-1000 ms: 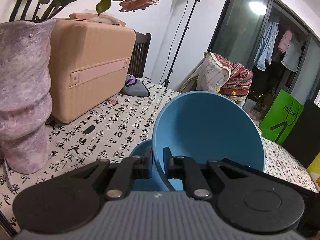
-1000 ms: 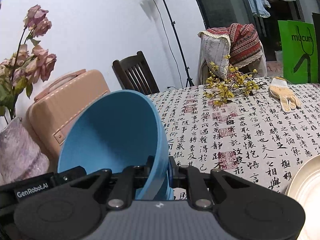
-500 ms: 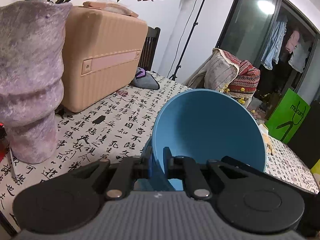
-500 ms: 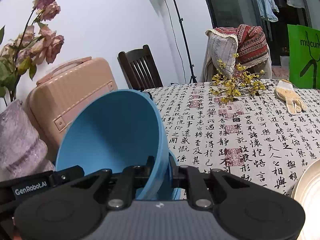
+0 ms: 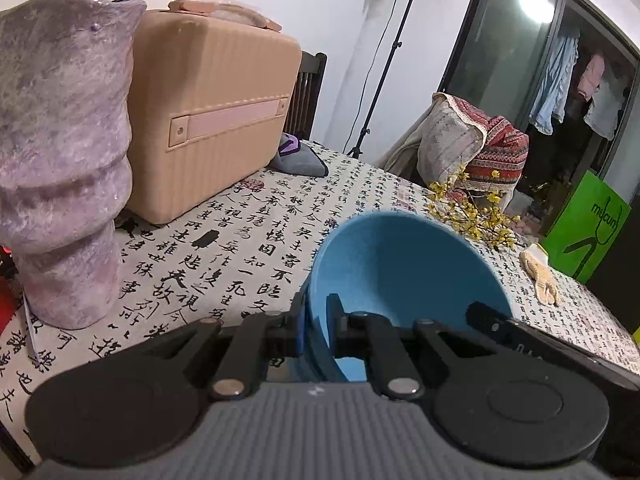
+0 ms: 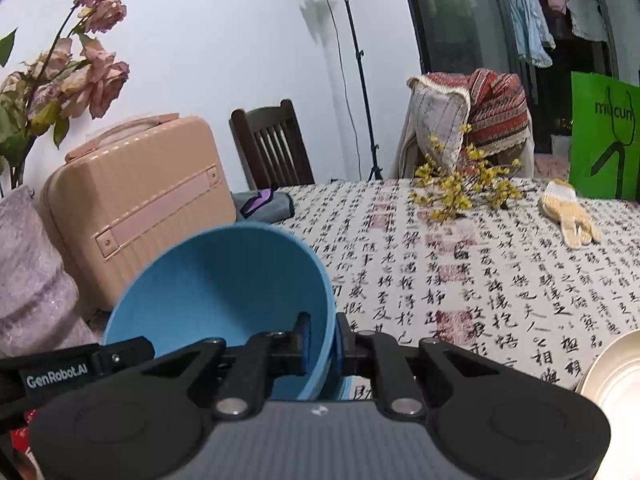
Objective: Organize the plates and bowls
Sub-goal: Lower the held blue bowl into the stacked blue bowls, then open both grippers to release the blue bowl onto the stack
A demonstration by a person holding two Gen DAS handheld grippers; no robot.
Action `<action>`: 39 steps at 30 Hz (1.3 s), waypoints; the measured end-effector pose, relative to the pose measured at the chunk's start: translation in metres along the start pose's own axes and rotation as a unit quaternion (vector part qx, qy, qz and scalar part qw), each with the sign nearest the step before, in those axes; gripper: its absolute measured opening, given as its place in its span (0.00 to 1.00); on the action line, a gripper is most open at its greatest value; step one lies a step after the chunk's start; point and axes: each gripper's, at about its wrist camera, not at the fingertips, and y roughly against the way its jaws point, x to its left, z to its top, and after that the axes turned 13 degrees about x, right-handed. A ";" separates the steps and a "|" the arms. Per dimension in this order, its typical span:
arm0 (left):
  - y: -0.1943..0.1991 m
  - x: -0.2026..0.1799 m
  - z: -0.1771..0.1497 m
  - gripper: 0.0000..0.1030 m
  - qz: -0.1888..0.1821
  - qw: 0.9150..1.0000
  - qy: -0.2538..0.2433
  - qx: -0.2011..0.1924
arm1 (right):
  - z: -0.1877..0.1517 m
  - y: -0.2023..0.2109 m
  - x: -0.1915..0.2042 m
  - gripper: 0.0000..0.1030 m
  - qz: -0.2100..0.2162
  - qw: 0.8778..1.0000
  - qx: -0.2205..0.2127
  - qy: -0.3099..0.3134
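A blue bowl (image 5: 400,264) hangs tilted over the calligraphy tablecloth (image 5: 256,240), held from both sides. My left gripper (image 5: 316,320) is shut on its left rim, one finger inside and one outside. On the opposite rim my right gripper (image 6: 324,332) is shut, pinching the bowl (image 6: 224,280) the same way. Each view shows the other gripper's black finger at the bowl's far edge. A sliver of a second blue bowl (image 6: 340,376) shows directly beneath; whether they touch I cannot tell.
A purple vase (image 5: 60,160) with dried roses stands close on the left, with a peach suitcase (image 5: 208,112) behind it. Yellow blossom twigs (image 6: 464,188) and a knitted glove (image 6: 568,216) lie farther back. A cream plate's rim (image 6: 616,368) sits at the near right.
The blue bowl now sits lower in both views and less steeply tilted. More of the tablecloth behind it shows. Both grips are unchanged.
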 end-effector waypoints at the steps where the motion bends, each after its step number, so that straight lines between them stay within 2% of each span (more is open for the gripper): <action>1: -0.001 0.000 0.000 0.10 0.002 1.000 0.000 -0.001 | 0.000 0.000 0.000 0.11 -0.002 1.000 -0.002 0.002; 12: -0.004 0.001 0.003 0.10 0.006 1.000 -0.006 -0.002 | 0.002 -0.004 -0.010 0.08 0.010 1.000 -0.006 -0.006; 15: -0.003 0.000 0.003 0.11 0.014 1.000 -0.007 -0.009 | 0.002 0.000 -0.015 0.12 0.018 1.000 -0.012 -0.013; 17: -0.003 0.000 0.004 0.16 0.010 1.000 -0.008 -0.008 | 0.003 0.006 -0.020 0.12 0.029 0.999 -0.016 -0.017; 18: -0.003 -0.001 0.004 0.24 0.011 1.000 -0.010 -0.008 | 0.003 0.009 -0.023 0.14 0.035 0.999 -0.018 -0.020; 19: -0.002 -0.001 0.004 0.33 0.013 1.000 -0.012 -0.011 | 0.003 0.012 -0.026 0.20 0.039 0.999 -0.022 -0.022; 22: 0.002 -0.004 0.003 0.39 0.020 0.999 -0.021 -0.021 | 0.001 0.020 -0.034 0.36 0.046 0.998 -0.033 -0.027; 23: 0.003 -0.004 0.003 0.42 0.021 0.999 -0.024 -0.024 | 0.000 0.023 -0.037 0.38 0.048 0.998 -0.036 -0.028; 25: 0.006 -0.004 0.003 0.57 0.024 0.999 -0.027 -0.029 | -0.001 0.027 -0.042 0.46 0.053 0.997 -0.036 -0.029; 26: 0.008 -0.005 0.002 0.60 0.025 0.999 -0.028 -0.033 | -0.002 0.029 -0.045 0.50 0.056 0.997 -0.036 -0.029; 28: 0.011 -0.005 0.001 0.76 0.022 0.998 -0.032 -0.042 | -0.004 0.032 -0.048 0.60 0.060 0.997 -0.039 -0.028; 29: 0.013 -0.005 0.000 0.79 0.022 0.998 -0.035 -0.047 | -0.006 0.034 -0.049 0.63 0.062 0.997 -0.040 -0.024; 31: 0.018 -0.003 -0.003 0.87 0.020 0.997 -0.041 -0.067 | -0.010 0.037 -0.050 0.85 0.068 0.997 -0.044 -0.018; 32: 0.021 -0.002 -0.003 0.91 0.019 0.996 -0.045 -0.079 | -0.012 0.039 -0.051 0.90 0.068 0.996 -0.048 -0.015; 33: 0.023 -0.001 -0.004 1.00 0.021 0.995 -0.049 -0.090 | -0.014 0.041 -0.051 0.96 0.065 0.996 -0.054 -0.012; 35: 0.026 -0.001 -0.005 1.00 0.016 0.993 -0.061 -0.098 | -0.018 0.043 -0.053 1.00 0.062 0.996 -0.061 -0.008; 39: 0.030 0.001 -0.009 1.00 0.009 0.992 -0.075 -0.100 | -0.021 0.042 -0.058 1.00 0.076 0.996 -0.045 -0.018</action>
